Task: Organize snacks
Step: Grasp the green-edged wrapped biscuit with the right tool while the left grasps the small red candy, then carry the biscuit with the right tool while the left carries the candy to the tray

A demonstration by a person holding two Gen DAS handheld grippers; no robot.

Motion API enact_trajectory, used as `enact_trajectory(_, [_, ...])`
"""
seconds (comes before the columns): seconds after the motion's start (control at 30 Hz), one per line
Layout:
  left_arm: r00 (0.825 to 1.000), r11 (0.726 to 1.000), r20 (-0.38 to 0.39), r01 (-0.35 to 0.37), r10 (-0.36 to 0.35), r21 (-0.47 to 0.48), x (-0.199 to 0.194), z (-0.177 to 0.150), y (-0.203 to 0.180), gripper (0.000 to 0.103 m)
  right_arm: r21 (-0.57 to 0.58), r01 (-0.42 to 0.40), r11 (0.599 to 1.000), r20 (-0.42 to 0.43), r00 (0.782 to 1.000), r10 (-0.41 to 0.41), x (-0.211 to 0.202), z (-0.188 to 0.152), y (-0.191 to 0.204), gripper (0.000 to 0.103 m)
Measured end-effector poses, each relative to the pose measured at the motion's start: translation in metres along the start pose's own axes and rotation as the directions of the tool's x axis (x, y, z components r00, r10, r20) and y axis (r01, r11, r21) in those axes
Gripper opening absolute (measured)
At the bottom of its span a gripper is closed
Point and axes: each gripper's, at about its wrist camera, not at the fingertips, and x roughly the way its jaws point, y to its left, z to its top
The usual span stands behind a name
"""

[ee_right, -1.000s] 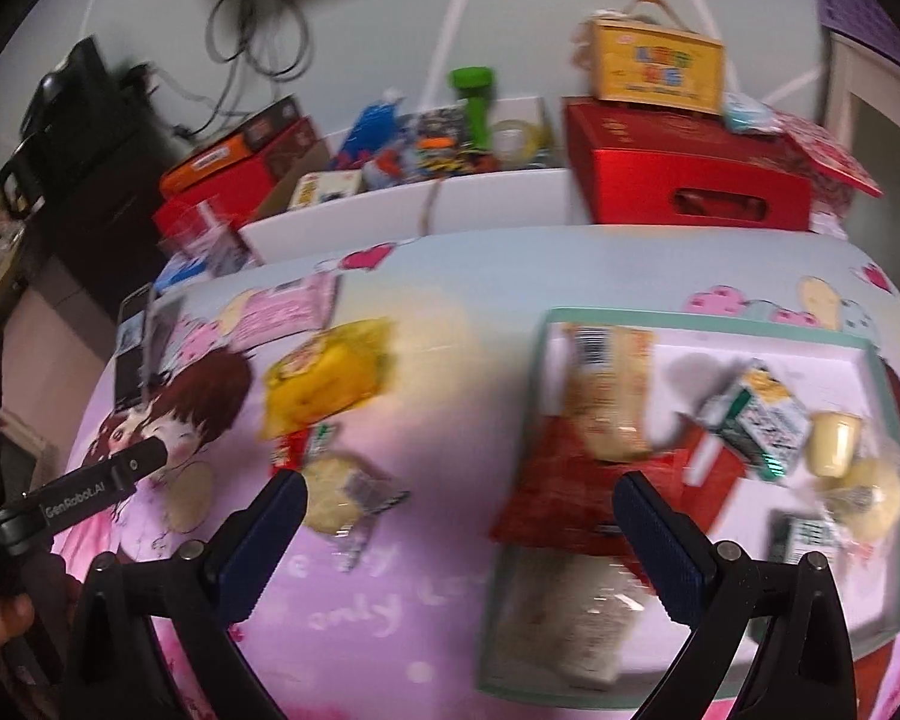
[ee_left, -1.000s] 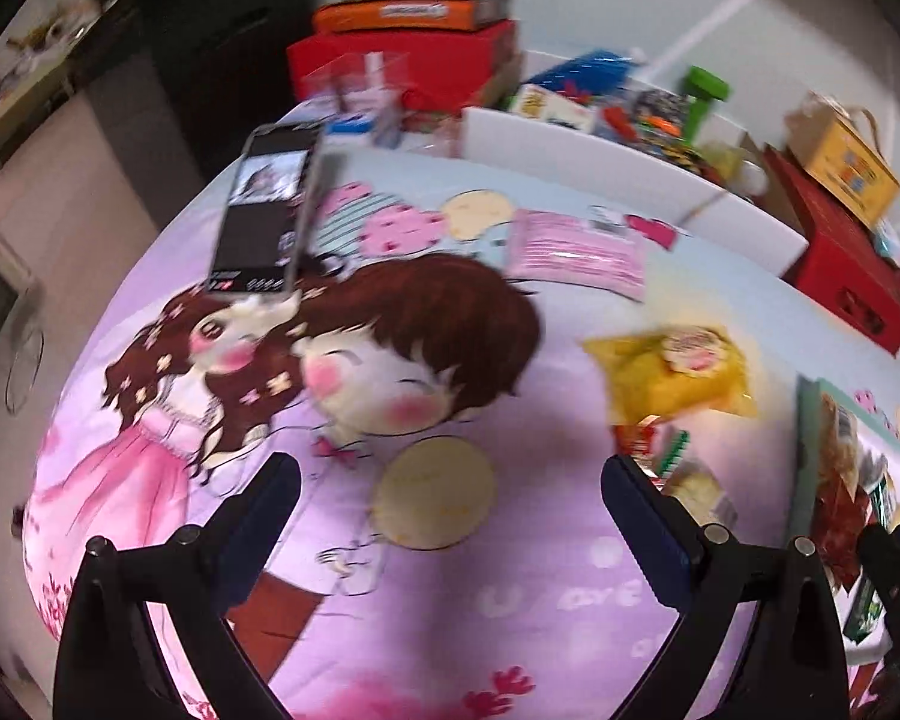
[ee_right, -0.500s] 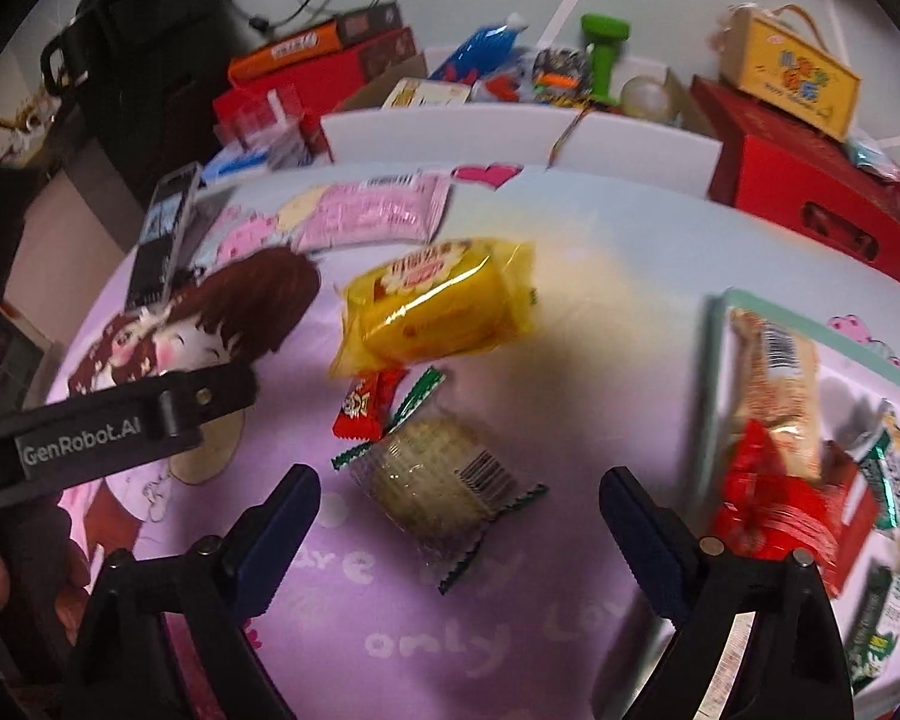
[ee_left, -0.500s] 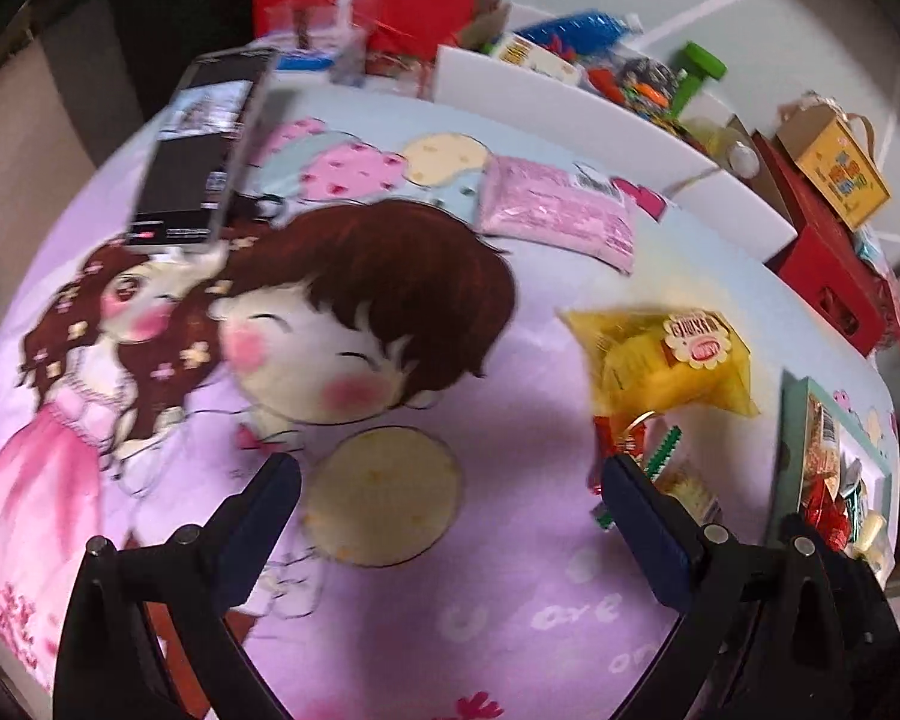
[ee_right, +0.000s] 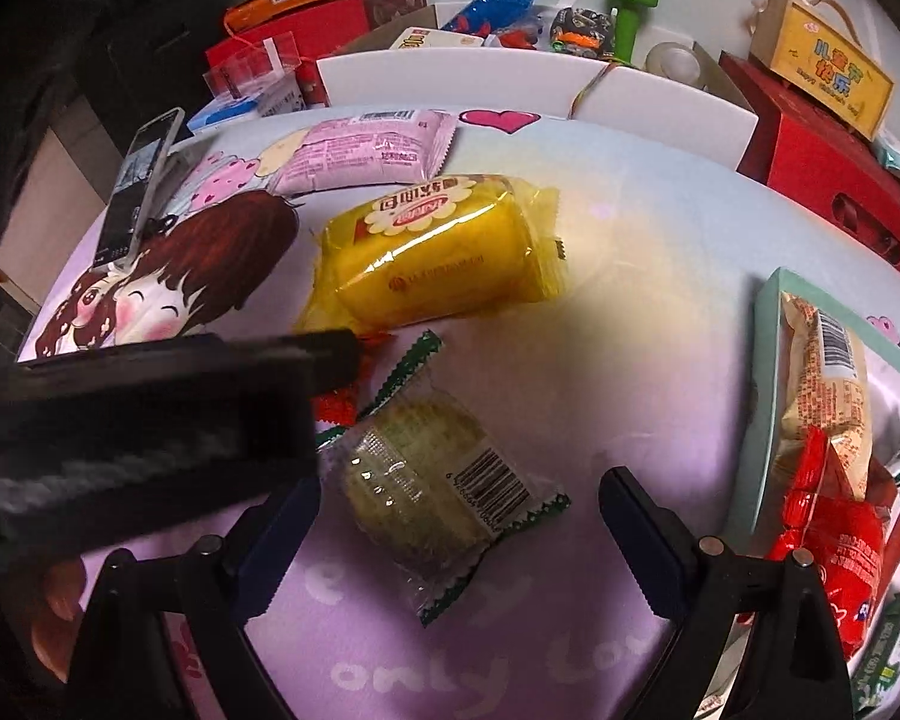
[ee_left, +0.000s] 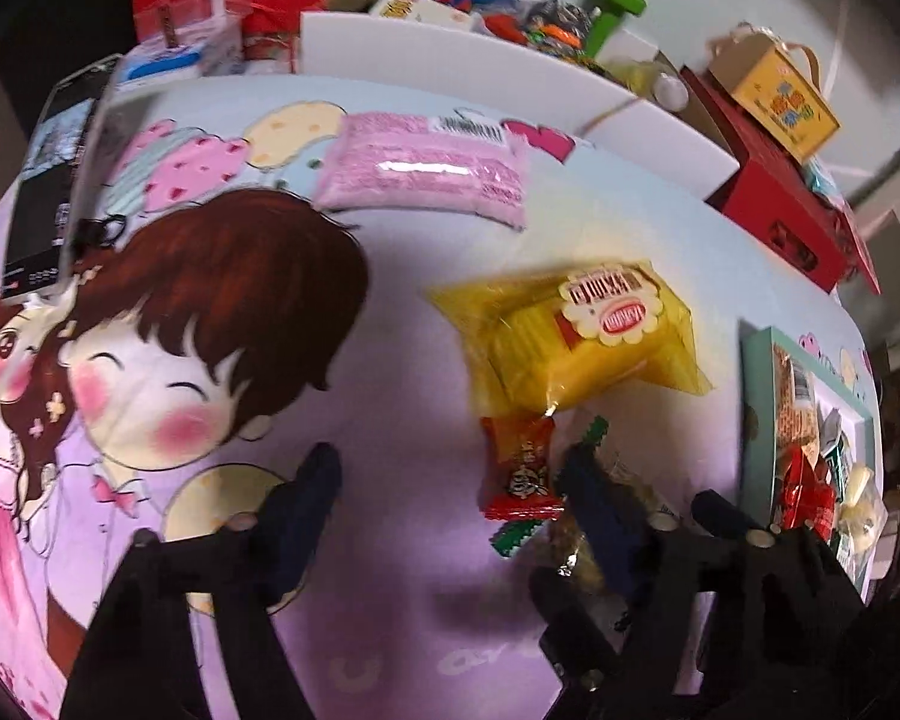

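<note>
My left gripper (ee_left: 450,504) is open, its jaws narrower than before, low over the purple cloth. A small red snack (ee_left: 519,468) lies between its fingers, close to the right one. My right gripper (ee_right: 459,540) is open and straddles a clear-wrapped round cake (ee_right: 426,480) with green crimped ends. One of the left fingers (ee_right: 324,357) reaches over the red snack (ee_right: 336,405) in the right wrist view. Behind them lie a yellow packet (ee_left: 576,336) (ee_right: 444,252) and a pink packet (ee_left: 426,168) (ee_right: 366,150). The teal tray (ee_right: 768,390) (ee_left: 753,396) at the right holds several snacks.
A phone (ee_right: 141,180) leans at the cloth's far left. White boxes (ee_right: 450,75) of toys and red boxes (ee_right: 834,180) line the far edge. A yellow carton (ee_right: 828,66) sits on the red box at the back right.
Both grippers dropped lower and closer to the snacks. The right one swung left from the tray to the round cake. The left jaws narrowed around the red snack.
</note>
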Motion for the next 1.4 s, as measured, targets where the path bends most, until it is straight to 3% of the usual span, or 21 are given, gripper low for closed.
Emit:
enact_trajectory(0.17, [1.000, 1.000, -0.004, 0.004, -0.004, 0.009, 0.006, 0.001, -0.002, 0.056, -0.016, -0.004, 1.000, -0.013, 1.000, 0.004, 0.005, 0.000, 0.003, 0.095])
enact_trajectory(0.3, [1.000, 1.000, -0.004, 0.022, -0.022, 0.009, 0.007, 0.001, 0.000, 0.034, -0.028, 0.019, 0.999, -0.008, 1.000, -0.019, 0.005, -0.001, 0.006, 0.080])
enact_trajectory(0.5, [0.999, 0.999, 0.006, 0.041, -0.041, 0.011, 0.004, 0.000, 0.003, 0.017, -0.008, 0.016, 1.000, 0.004, 1.000, -0.016, 0.003, -0.001, 0.000, 0.070])
enact_trajectory(0.93, [0.999, 1.000, 0.041, 0.018, -0.019, 0.019, -0.019, -0.005, 0.004, 0.016, 0.041, -0.015, 0.999, 0.052, 0.999, 0.013, -0.023, -0.005, -0.010, 0.063])
enact_trajectory(1.4, [0.992, 0.997, 0.126, 0.000, -0.010, 0.079, -0.061, -0.017, -0.017, 0.016, 0.049, 0.052, 0.997, 0.122, 0.991, -0.058, -0.079, -0.022, -0.022, 0.063])
